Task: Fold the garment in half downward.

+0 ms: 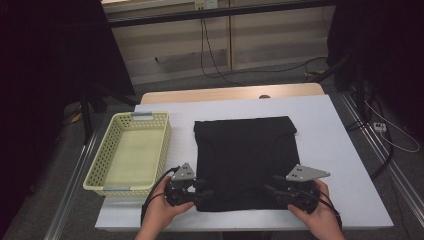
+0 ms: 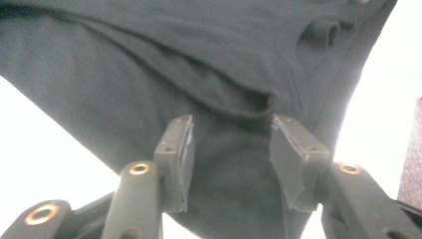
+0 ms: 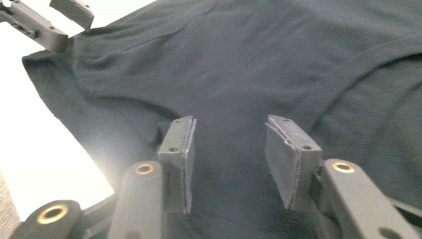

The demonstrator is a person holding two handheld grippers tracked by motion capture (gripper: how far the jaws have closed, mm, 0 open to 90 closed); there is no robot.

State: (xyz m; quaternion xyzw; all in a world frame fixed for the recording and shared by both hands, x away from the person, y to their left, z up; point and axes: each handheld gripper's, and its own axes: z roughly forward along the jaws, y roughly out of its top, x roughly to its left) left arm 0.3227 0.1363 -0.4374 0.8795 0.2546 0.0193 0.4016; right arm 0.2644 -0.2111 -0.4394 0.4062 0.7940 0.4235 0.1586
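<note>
Black folded garment (image 1: 244, 160) flat at centre frame on the white tabletop (image 1: 330, 150). Left claw (image 1: 204, 186) at its lower-left edge, right claw (image 1: 270, 186) at its lower-right edge, both spread wide over the cloth, gripping nothing. Yellow basket (image 1: 100, 165) at left.

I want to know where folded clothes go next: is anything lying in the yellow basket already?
No, the yellow basket in the high view shows a bare floor, while the black garment lies on the table beside it.
</note>
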